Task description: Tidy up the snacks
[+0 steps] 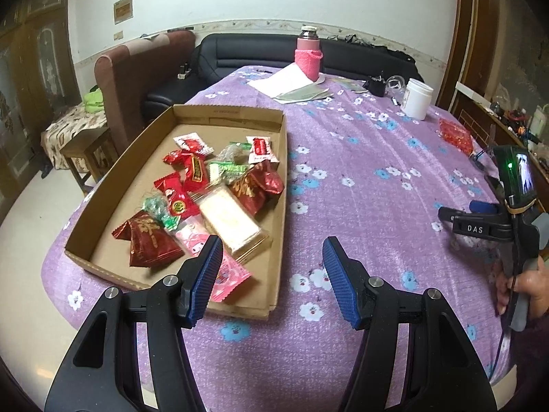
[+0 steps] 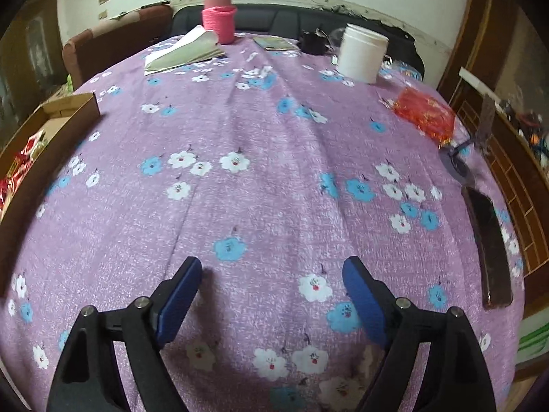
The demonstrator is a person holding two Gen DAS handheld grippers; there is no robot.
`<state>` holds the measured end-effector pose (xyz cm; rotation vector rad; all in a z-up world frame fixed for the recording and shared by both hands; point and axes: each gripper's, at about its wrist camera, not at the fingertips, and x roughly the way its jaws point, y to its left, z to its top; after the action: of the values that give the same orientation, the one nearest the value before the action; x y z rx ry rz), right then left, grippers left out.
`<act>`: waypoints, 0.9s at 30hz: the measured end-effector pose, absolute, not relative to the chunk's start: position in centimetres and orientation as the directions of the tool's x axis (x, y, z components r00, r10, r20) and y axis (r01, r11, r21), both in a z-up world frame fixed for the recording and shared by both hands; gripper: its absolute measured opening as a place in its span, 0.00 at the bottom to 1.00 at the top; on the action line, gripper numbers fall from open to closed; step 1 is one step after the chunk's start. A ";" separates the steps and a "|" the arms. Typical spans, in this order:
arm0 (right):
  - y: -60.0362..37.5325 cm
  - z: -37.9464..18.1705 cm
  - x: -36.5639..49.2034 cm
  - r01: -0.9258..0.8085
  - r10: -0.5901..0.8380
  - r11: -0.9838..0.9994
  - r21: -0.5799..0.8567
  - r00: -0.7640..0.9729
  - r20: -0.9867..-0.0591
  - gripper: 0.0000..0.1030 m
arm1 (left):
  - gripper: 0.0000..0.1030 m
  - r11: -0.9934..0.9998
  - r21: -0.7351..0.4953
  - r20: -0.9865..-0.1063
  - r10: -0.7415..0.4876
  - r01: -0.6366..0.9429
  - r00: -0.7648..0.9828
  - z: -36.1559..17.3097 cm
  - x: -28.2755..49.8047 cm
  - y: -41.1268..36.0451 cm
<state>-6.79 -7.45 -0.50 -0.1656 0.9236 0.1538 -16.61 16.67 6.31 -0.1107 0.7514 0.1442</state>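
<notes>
Left wrist view. The fingers (image 1: 206, 274) of the left gripper (image 1: 271, 276) are seen spread, nothing pinched between them; the left pad overlaps the near right corner of the cardboard tray (image 1: 283, 178), the right pad is held over bare tablecloth (image 1: 360, 178). The snacks (image 1: 206, 199) are found heaped inside the tray: red, green, pink and white wrappers, with a pale bar (image 1: 228, 218) near the right wall. The tray's left wall is set close to the table's left edge. A wide stretch of cloth is left open between tray and right gripper (image 1: 480, 226), which is gripped by a hand (image 1: 525, 288) at the right border. A red packet (image 1: 456, 135) is noted near the right edge; a white jar (image 1: 417, 98), a pink flask (image 1: 308, 55) and papers (image 1: 291, 84) are grouped at the far edge.

Right wrist view. The fingers (image 2: 180, 298) of the right gripper (image 2: 271, 295) are seen spread wide, empty, above the cloth (image 2: 267, 206). The tray corner (image 2: 82, 106) is caught at the left border, well apart. A dark flat object (image 2: 490, 247) is laid along the right edge, the red packet (image 2: 425, 113) beyond it. The middle is left open.
</notes>
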 end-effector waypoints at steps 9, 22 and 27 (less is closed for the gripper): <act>0.7 1.7 -11.6 -0.412 0.280 0.911 0.020 0.581 -0.764 0.84 | 0.59 0.964 -0.055 -0.516 0.196 -0.261 0.834 9.4 -19.0 18.1; 10.7 2.3 -15.1 -0.546 0.429 0.834 0.079 0.552 -0.715 0.83 | 1.00 0.904 -0.051 -0.364 0.379 -0.424 0.851 10.9 -22.2 23.0; 10.9 2.5 -15.5 -0.505 0.394 0.861 0.065 0.580 -0.713 0.84 | 1.00 0.889 -0.020 -0.395 0.413 -0.457 0.821 9.9 -21.5 22.7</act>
<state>-15.47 10.92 2.46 -0.1517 0.7939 0.5278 -21.47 22.73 9.86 -0.1153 0.3936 0.4645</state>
